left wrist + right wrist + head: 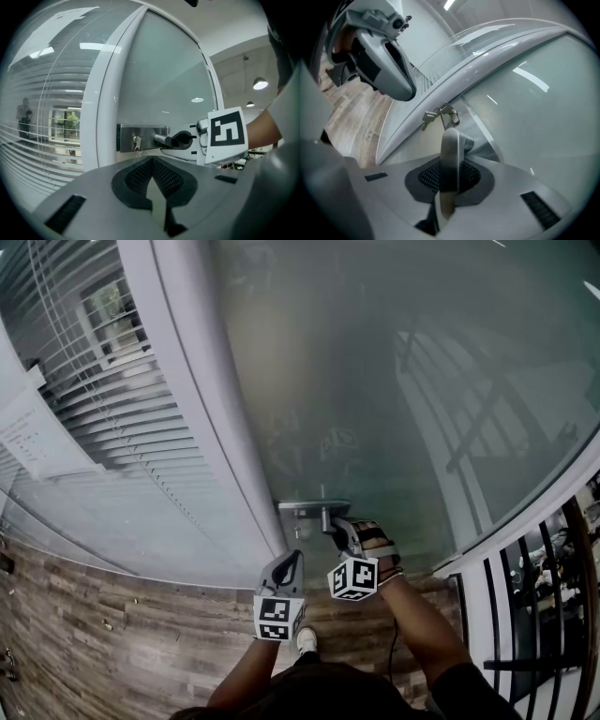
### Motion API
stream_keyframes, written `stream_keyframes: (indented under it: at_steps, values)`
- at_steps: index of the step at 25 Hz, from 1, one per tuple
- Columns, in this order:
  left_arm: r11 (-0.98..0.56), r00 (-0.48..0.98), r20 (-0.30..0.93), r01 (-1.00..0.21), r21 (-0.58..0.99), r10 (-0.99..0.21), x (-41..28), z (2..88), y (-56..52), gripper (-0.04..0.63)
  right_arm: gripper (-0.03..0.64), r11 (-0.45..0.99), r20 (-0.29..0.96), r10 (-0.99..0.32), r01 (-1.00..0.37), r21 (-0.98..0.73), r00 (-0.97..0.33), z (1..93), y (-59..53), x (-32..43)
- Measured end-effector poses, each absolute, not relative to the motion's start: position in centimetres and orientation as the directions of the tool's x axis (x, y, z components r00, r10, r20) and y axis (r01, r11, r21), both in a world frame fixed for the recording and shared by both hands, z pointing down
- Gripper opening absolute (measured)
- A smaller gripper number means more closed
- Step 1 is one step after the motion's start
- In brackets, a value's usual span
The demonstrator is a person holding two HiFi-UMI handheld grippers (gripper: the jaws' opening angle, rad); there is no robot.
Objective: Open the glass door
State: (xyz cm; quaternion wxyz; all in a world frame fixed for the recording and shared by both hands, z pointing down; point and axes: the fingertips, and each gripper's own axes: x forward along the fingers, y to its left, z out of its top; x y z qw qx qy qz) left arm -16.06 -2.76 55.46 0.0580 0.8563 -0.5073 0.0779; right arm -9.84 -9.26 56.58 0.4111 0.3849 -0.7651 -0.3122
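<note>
The frosted glass door point(375, 381) carries a metal lock plate point(312, 507) with a lever handle point(451, 154) and a bunch of keys point(440, 115) hanging in the lock. My right gripper point(339, 532) is shut on the lever, which runs between its pads point(426, 177) in the right gripper view. The left gripper view shows the same grip from the side, the right gripper point(180, 140) clamped round the handle's end beside the plate point(140, 137). My left gripper point(289, 568) hangs just left of and below the handle, jaws shut on nothing and apart from the door.
A white door frame point(206, 409) stands left of the glass, with a window with blinds point(103, 381) beyond it. Wooden flooring point(112, 624) lies below. A black railing point(544, 606) stands at the right. My shoe point(307, 640) shows between the arms.
</note>
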Motion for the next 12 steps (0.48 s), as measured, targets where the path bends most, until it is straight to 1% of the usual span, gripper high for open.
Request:
stream_keyframes:
  at_steps: [4, 12]
  values:
    - [-0.475, 0.469, 0.191, -0.880, 0.017, -0.862, -15.6, 54.7, -2.3, -0.002, 0.038, 0.514, 0.325, -0.846, -0.486, 0.707, -0.423, 55.9, -8.9, -9.8]
    - [-0.477, 0.475, 0.194, -0.878, 0.040, -0.858, -15.6, 55.4, -3.3, -0.002, 0.038, 0.536, 0.343, -0.834, -0.485, 0.691, -0.432, 56.5, -10.0, -10.6]
